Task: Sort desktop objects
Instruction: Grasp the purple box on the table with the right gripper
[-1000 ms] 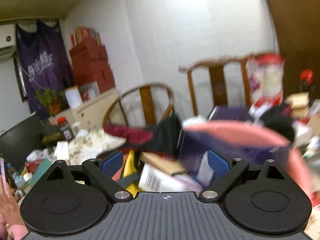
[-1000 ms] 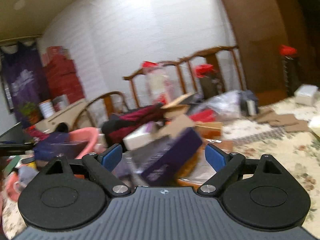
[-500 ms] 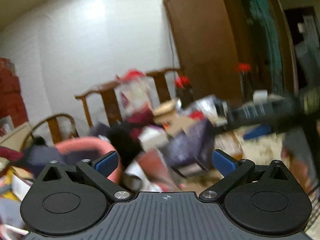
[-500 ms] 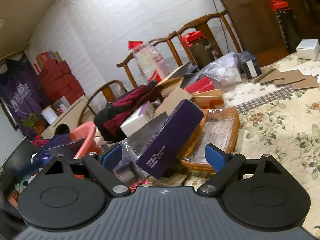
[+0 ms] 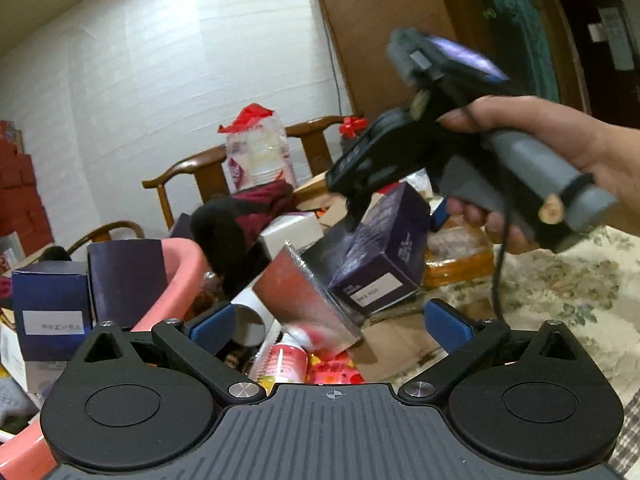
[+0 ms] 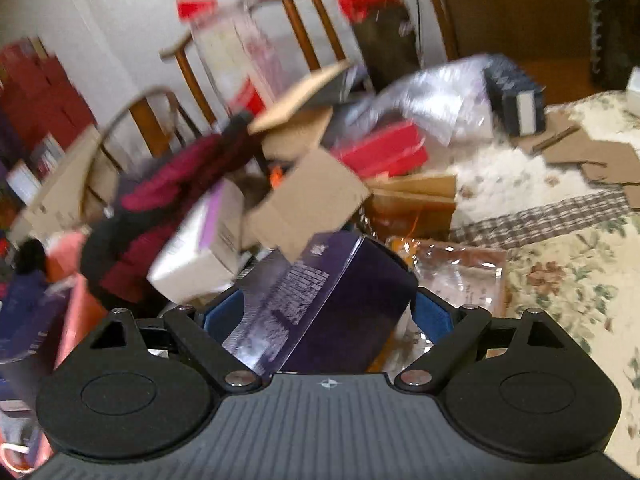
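Right gripper: spread wide, straddling purple box between the pads, contact unclear; positioned for lifting from the pile.
Left gripper: released, empty, above red packets.
Ahead-left: pink basin, probable sorting bin.
Beyond: wooden chairs.

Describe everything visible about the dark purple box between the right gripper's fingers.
The dark purple box is a glossy rectangular carton with pale print on its shiny side and a white label on one end. It lies tilted in the clutter, leaning on a silvery foil-like pack. A brown cardboard flap overlaps its upper edge. The right gripper straddles it, blue pads on either side; contact cannot be confirmed.
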### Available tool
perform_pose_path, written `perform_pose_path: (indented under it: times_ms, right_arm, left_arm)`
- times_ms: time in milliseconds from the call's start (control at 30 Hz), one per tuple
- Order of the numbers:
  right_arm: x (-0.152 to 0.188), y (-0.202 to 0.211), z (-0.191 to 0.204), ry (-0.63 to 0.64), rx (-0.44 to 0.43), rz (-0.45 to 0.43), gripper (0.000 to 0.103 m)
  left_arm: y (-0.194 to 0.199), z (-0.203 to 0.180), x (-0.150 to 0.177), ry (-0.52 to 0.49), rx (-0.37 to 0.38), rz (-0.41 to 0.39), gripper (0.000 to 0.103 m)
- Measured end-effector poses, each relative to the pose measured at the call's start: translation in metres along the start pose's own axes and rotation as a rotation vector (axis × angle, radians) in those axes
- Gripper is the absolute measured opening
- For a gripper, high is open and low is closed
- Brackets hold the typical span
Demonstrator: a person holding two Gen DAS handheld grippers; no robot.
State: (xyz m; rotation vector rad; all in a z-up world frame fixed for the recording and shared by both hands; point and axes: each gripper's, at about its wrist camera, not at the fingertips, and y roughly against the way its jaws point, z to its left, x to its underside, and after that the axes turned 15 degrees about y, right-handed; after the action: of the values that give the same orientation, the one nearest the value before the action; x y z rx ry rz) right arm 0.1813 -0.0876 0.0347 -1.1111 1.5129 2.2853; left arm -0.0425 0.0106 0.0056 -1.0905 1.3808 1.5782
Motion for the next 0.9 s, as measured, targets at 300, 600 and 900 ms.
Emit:
perform_pose_path:
  times_ms: [300, 600, 900]
  right_arm:
    - [0.062, 0.064, 0.009, -0.001, -0.008, -0.148, 0.060]
    - [0.155, 0.136, -0.015, 0.031, -0.045, -0.299, 0.061]
    - [0.160, 0.133, -0.023, 0.034, -0.241, -0.341, 0.071]
  left_arm:
    - [-0.006, -0.005, 0.004, -0.013, 0.005, 0.028, 0.103]
    - [-0.006, -0.001, 0.002, 0.040, 0.044, 0.061, 0.103]
    - [-0.008, 0.000, 0.001, 0.081, 0.086, 0.087, 0.103]
